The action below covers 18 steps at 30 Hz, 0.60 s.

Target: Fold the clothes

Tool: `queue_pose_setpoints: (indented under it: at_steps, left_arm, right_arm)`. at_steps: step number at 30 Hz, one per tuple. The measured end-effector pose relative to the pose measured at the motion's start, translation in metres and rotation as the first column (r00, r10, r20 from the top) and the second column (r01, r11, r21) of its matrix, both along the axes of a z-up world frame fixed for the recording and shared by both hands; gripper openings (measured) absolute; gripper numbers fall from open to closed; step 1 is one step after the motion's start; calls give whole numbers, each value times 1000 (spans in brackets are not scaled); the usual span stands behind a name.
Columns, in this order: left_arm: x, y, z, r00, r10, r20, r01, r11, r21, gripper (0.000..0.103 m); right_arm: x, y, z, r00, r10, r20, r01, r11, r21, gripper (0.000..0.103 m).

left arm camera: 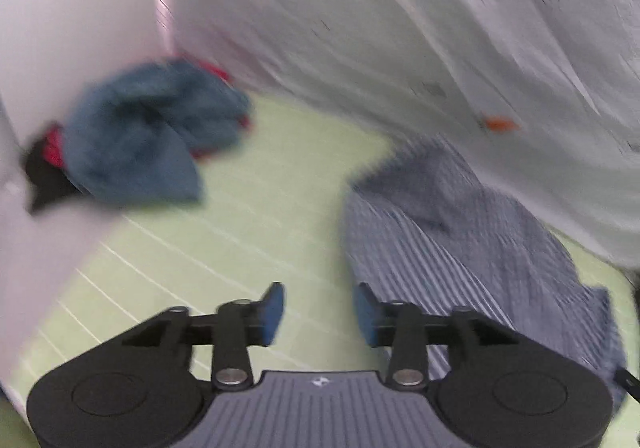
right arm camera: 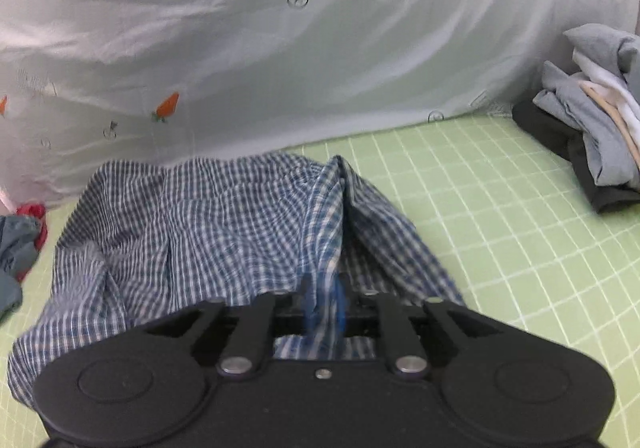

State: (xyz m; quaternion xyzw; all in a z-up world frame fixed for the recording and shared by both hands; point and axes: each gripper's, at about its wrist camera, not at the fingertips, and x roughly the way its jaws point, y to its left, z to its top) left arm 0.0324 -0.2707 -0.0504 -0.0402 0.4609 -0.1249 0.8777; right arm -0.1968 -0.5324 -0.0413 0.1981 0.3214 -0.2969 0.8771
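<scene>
A blue-and-white checked shirt lies on a pale green bench ruled with a white grid. Behind hangs a white sheet printed with small orange carrots. At the left edge, a teal-blue cloth over red and black. At the right edge, grey, white and black clothes. Black claws carry blue pads.

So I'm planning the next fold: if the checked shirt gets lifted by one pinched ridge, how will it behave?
Probably floppy: the checked shirt lies creased and rumpled on the mat. It likely drapes from the right gripper, where a ridge already stands up between the fingers. It looks thin, so probably light.
</scene>
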Motion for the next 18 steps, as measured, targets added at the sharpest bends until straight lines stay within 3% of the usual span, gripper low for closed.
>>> queue_pose_setpoints:
  at_steps: [2,3,5,7,8,10,11,15,16,18]
  left_arm:
    - [-7,-18,-16,997,-31,-64,29,999,-40,61]
    - [-11,-25,-25,993,-50,-103,41,996,-79,61]
    - [-17,-37,-38,983,-91,-162,67,987,-143,62]
    - [-24,-50,-45,977,-121,-178,96,985,-145,61]
    - [-28,-55,-45,979,-124,-164,105,987,-123,58]
    - [-32,-59,-43,982,-129,-141,117,989,-92,35]
    - [-31,-57,-42,983,-121,-141,108,989,-99,21]
    - [-30,-46,-37,988,-84,-129,70,991,-112,13]
    - [-30,-43,-34,990,-71,-118,59,992,-108,12]
    - [-32,-36,-26,995,-44,-95,35,995,-96,12]
  right_arm:
    - [0,4,1,1000,3,-12,-3,1000,-5,40]
    - [0,6,2,1000,7,-14,-8,1000,-7,44]
    - [-2,11,1,1000,10,-23,-10,1000,-9,64]
    - [-3,11,-3,999,21,-41,-20,1000,17,85]
    - [-3,12,-5,998,27,-50,-25,999,30,90]
    - [-4,9,-14,998,36,-60,-32,997,75,96]
    - [-4,7,-20,997,35,-74,-28,994,103,98]
    - [-2,2,-41,988,40,-150,-13,984,180,95]
    - [-4,2,-44,988,49,-148,-20,982,190,87]
    - [-8,0,-46,989,52,-140,-21,977,210,58]
